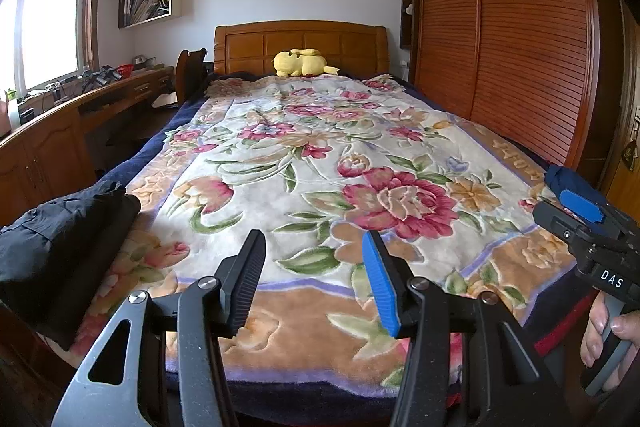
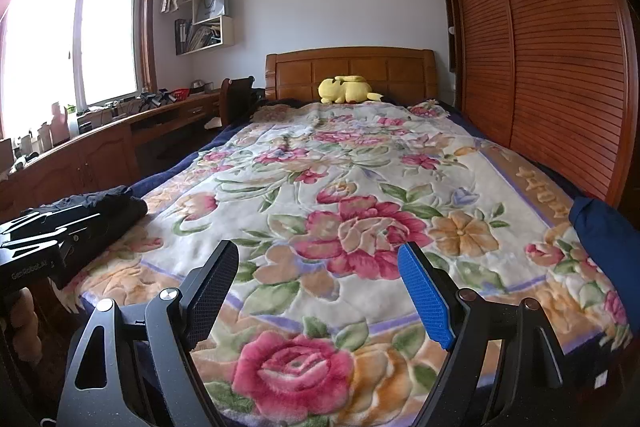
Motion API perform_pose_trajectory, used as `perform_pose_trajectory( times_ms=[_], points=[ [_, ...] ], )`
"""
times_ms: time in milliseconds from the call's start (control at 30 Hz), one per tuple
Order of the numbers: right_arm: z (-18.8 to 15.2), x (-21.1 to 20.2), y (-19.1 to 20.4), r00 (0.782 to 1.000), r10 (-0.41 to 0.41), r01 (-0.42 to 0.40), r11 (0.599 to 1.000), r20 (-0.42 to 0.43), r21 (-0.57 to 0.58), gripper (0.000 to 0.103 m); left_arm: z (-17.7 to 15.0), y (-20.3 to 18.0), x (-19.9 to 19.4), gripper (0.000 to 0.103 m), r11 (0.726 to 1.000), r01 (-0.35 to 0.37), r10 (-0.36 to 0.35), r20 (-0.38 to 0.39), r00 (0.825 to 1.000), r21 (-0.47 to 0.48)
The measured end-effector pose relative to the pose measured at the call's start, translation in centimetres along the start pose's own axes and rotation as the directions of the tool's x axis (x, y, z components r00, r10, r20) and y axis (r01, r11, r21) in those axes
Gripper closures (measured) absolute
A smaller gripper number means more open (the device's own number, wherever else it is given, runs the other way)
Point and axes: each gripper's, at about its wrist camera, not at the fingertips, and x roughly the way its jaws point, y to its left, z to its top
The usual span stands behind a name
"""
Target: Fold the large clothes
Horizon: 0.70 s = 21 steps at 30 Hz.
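Note:
A folded black garment (image 1: 60,239) lies on the near left corner of the bed; it also shows in the right wrist view (image 2: 104,215). A dark blue garment (image 2: 604,247) lies bunched at the bed's near right edge, also seen in the left wrist view (image 1: 568,183). My left gripper (image 1: 314,259) is open and empty above the foot of the flowered blanket (image 1: 320,155). My right gripper (image 2: 318,267) is open and empty over the blanket (image 2: 340,187) too. The right gripper also appears at the right in the left wrist view (image 1: 588,223), held by a hand.
A yellow plush toy (image 1: 302,63) lies by the wooden headboard (image 1: 300,43). A slatted wooden wardrobe (image 1: 500,27) runs along the right side. A long wooden desk (image 1: 80,115) with small items stands under the window on the left.

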Motion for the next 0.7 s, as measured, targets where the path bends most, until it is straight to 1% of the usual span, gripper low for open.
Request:
perform_pose_trajectory(
  times_ms=[700],
  points=[
    [0.08, 0.12, -0.12, 1.000, -0.004, 0.004, 1.000, 0.000, 0.006, 0.020, -0.10, -0.12, 0.02, 0.051, 1.000, -0.004, 0.004, 0.001, 1.000, 0.001]
  ],
)
